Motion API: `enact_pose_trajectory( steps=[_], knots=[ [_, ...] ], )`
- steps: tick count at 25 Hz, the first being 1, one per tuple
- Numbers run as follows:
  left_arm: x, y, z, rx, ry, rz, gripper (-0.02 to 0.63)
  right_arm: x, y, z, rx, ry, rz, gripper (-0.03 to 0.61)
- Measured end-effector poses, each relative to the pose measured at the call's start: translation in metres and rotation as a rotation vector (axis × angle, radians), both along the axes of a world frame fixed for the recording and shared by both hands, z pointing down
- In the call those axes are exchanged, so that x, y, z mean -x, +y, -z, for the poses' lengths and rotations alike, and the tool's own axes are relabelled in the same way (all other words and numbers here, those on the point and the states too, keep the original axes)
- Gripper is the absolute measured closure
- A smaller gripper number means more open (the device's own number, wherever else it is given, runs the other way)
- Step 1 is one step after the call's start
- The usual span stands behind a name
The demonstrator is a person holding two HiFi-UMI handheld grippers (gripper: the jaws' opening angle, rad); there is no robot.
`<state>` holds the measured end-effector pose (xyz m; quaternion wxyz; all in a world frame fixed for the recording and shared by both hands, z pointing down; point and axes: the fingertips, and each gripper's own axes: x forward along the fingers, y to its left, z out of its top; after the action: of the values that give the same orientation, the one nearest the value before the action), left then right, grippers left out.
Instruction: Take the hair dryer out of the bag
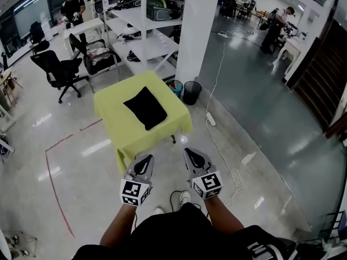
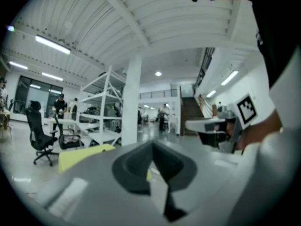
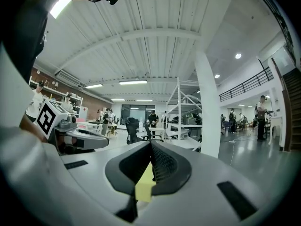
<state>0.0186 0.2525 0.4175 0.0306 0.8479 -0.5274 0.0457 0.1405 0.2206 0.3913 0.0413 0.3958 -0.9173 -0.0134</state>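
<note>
Black bag [image 1: 145, 108], contents hidden

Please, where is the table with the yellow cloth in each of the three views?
Head view: the table is at the centre of the picture.
Left gripper view: the table shows as a yellow strip at lower left, beside the jaws.
Right gripper view: only a yellow sliver shows through the gap below the jaw tips, probably the table.
Shared landmark: the white pillar beyond the table.

Black bag [image 1: 145, 108]: contents hidden.
Yellow cloth [image 1: 116, 124]: hides its support almost entirely.
Far workers [image 1: 72, 7]: too small to detail.
</note>
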Motion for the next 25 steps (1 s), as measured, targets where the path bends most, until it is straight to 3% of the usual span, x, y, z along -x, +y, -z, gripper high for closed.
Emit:
enact_pose_trajectory(
  steps=[10,25],
  knots=[
    [0.002,-0.040,-0.009,0.017,-0.005,0.015,0.607,0.011,-0.040,-0.010,0.013,-0.001,0.048,0.572],
    [-0.024,-0.162,-0.009,0.027,-0.063,0.065,0.607,-0.012,-0.166,-0.014,0.018,-0.012,0.124,0.572]
  ],
)
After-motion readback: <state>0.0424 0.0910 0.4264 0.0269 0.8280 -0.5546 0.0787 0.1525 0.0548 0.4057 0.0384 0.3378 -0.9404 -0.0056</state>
